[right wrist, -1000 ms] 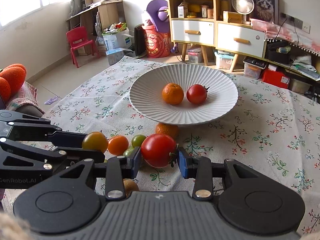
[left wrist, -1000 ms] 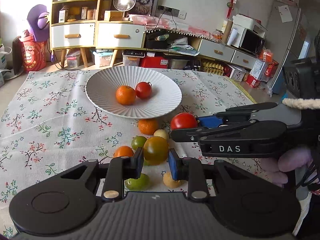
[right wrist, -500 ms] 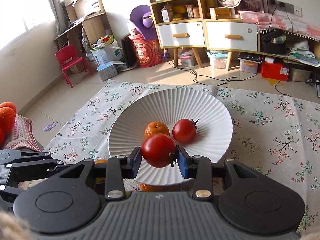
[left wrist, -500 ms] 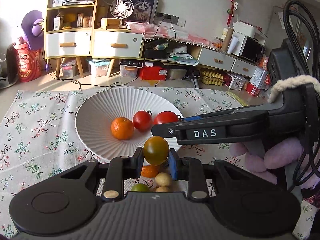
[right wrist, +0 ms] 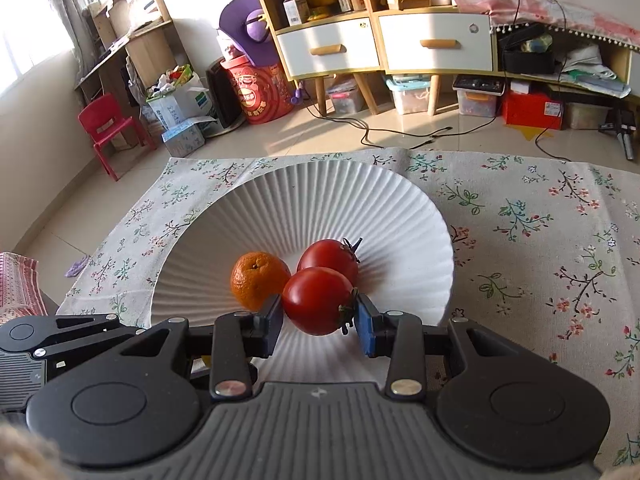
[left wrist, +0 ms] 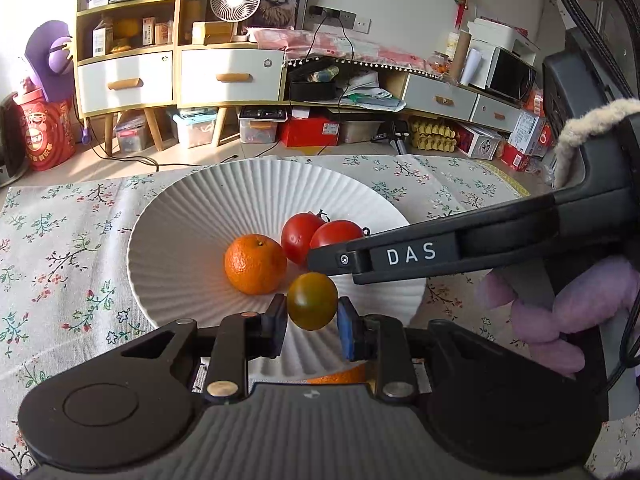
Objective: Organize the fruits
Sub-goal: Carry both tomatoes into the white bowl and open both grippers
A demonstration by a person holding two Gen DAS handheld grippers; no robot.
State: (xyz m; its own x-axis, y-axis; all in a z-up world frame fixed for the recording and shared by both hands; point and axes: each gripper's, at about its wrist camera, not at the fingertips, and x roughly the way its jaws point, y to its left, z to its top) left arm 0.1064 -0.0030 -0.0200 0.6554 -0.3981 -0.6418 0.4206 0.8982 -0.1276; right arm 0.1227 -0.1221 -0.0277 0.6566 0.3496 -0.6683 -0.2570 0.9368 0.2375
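Low centre of both wrist views, over the near slope of the white plate [right wrist: 304, 200]: left gripper [left wrist: 312, 320] clamped on a green-brown tomato [left wrist: 312, 301], right gripper [right wrist: 319, 320] clamped on a red tomato [right wrist: 318, 300]. Straight below, bare plate; just beyond, an orange [right wrist: 258, 279] and a second red tomato [right wrist: 330, 255].

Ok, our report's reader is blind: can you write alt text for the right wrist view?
The right gripper holds a red tomato above a white ribbed plate, where an orange and another tomato already lie. The plate sits on a floral tablecloth.
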